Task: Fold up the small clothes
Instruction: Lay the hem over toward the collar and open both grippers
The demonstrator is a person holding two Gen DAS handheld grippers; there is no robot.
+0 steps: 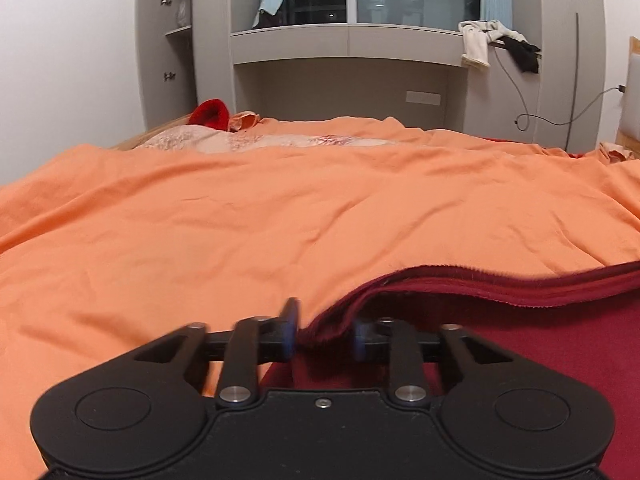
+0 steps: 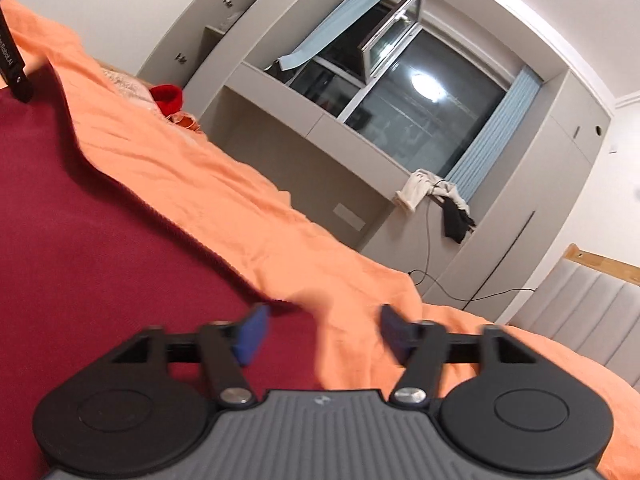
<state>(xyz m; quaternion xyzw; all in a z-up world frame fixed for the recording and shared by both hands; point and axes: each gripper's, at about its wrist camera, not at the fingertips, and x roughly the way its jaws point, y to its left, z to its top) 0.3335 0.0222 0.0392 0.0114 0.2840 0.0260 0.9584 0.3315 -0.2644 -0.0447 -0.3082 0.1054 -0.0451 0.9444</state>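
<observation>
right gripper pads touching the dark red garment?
Apart. Right wrist view: right gripper jaws stand wide, both pads clear of the dark red garment edge.

The dark red knit garment (image 1: pixel 520 344) lies spread flat on the orange bed cover (image 1: pixel 280 216). Its far edge is doubled: two layers with ribbed hems lie stacked, forming a low ridge that curves across the cover. In the right wrist view, the same dark red fabric (image 2: pixel 100 220) fills the left side, with its ribbed edge running diagonally.
</observation>
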